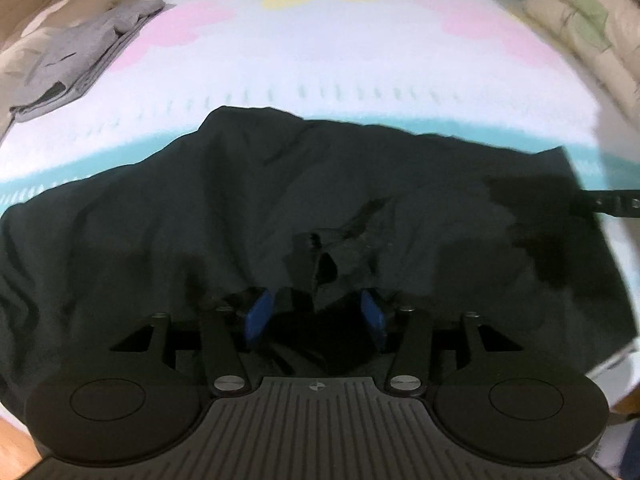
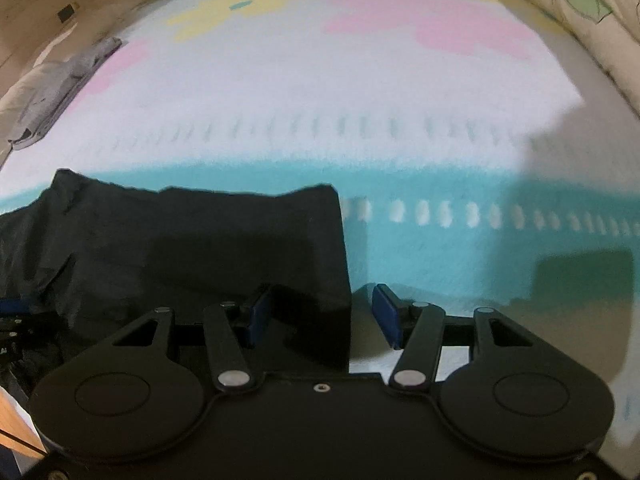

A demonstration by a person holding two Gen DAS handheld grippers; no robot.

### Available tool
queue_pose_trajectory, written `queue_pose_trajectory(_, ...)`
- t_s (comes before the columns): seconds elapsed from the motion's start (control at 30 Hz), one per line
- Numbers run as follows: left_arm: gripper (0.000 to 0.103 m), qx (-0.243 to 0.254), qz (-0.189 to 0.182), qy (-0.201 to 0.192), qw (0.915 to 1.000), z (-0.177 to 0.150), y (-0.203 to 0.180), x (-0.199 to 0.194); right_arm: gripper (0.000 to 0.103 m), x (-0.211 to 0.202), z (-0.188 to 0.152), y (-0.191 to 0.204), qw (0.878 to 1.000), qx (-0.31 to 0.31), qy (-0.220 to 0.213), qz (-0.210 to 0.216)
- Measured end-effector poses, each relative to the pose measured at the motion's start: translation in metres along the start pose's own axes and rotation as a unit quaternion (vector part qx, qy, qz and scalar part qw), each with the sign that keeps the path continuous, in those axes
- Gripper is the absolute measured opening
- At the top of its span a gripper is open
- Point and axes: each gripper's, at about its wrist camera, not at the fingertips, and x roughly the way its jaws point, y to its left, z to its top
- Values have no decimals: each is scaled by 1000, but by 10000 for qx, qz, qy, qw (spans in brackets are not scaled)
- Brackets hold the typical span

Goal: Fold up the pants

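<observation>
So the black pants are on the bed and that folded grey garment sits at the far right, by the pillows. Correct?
Not quite. The folded grey garment lies at the far left of the bed, as both wrist views show; the pillows are at the far right. The black pants are on the bed.

Both grippers' jaws spread wide.

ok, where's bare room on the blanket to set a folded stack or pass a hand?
Free: the white and pink stretch of blanket beyond the black pants, between the grey garment far left and pillows far right. Also the teal band right of the pants' edge. Crowded: the near edge, under both open grippers.
</observation>
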Motion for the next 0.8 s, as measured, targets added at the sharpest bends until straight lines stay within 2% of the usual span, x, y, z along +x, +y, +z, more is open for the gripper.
queue_pose_trajectory(0.07, 51, 15, -260, -28, 9997, -3, 4, -6, 61, -10, 0, 1, 9997, -29, -208, 123)
queue_pose_trajectory(0.13, 59, 19, -224, 3, 9997, -7, 5, -6, 64, -21, -1, 6, 9988, -163, -388, 235)
queue_pose_trajectory(0.2, 60, -41, -106, 74, 9999, -9, 6, -1, 65, -29, -1, 13, 9979, -286, -491, 322)
queue_pose_trajectory(0.3, 61, -116, -167, 196, 9996, -8, 7, 6, 65, -31, -1, 23, 9968, -360, -465, 541)
queue_pose_trajectory(0.43, 72, -117, -363, 288, 9989, -5, 6, 15, 65, -31, -3, 33, 9957, -513, -419, 655)
queue_pose_trajectory(0.5, 71, -113, -451, 297, 9985, -2, 3, 18, 65, -30, -4, 34, 9955, -522, -412, 675)
queue_pose_trajectory(0.57, 63, -51, -411, 228, 9989, 1, -1, 17, 65, -31, -5, 33, 9957, -490, -396, 679)
queue_pose_trajectory(0.63, 18, 24, -208, 56, 9998, 0, -5, 13, 65, -30, -6, 32, 9959, -457, -387, 685)
queue_pose_trajectory(0.67, 18, 89, -70, -20, 9999, 0, -6, 10, 65, -30, -7, 32, 9959, -455, -381, 684)
queue_pose_trajectory(0.77, 16, 24, -4, -137, 9999, -2, -3, 0, 65, -30, -8, 31, 9962, -452, -344, 666)
queue_pose_trajectory(0.8, 10, 14, 29, -241, 9997, -3, -1, -6, 65, -30, -8, 31, 9963, -441, -335, 660)
